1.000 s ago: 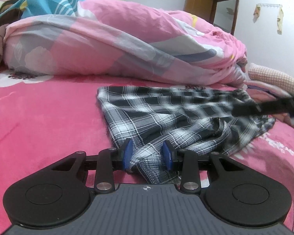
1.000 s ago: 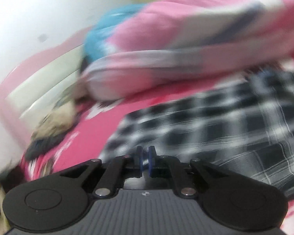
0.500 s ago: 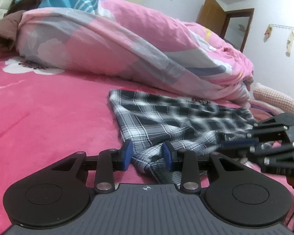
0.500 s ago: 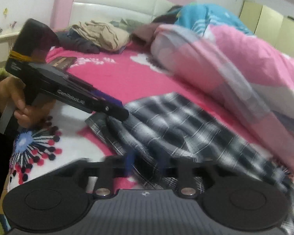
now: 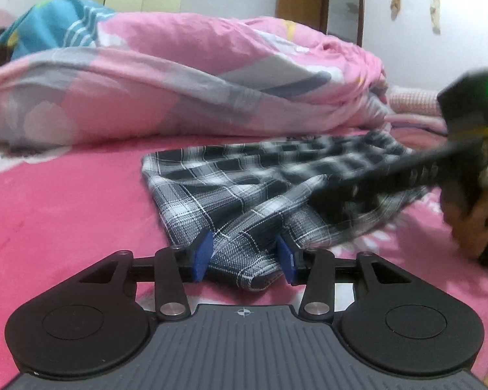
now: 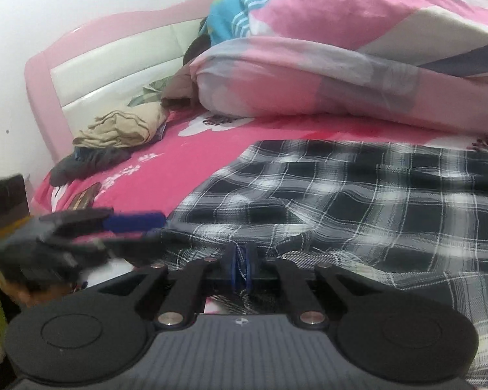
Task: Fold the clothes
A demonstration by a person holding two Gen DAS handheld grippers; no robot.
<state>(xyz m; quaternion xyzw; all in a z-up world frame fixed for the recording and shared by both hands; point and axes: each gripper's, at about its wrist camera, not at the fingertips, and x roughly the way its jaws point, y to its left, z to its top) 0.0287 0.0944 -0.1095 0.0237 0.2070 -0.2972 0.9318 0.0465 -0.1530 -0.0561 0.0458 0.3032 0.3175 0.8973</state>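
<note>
The plaid shirt (image 5: 244,191) lies spread on the pink bedsheet (image 5: 65,211), with its near hem reaching both claws. In the left wrist view, the left gripper (image 5: 244,255) straddles a folded corner of the cloth; its jaws have just been opening, and the blue pads (image 5: 202,253) stand at the fabric's sides with the bundle loose between them, so the grasp looks released, though whether a pad still brushes the cloth is hard to tell. In the right wrist view, the right gripper (image 6: 240,268) is clenched on a thin pinch of the shirt's edge; its jaws have just eased open a little, yet fabric is still squeezed between the pads. What lies below that pinch is hidden by the gripper's own body.

Farther out, the right-hand tool crosses the left view as a dark, motion-blurred bar, and the hand behind it is smeared and cut off by the frame edge. Beyond the shirt, a bunched pink quilt (image 5: 179,74) fills the back of the bed. A pile of beige and dark clothes (image 6: 114,136) sits by the headboard (image 6: 114,65).
</note>
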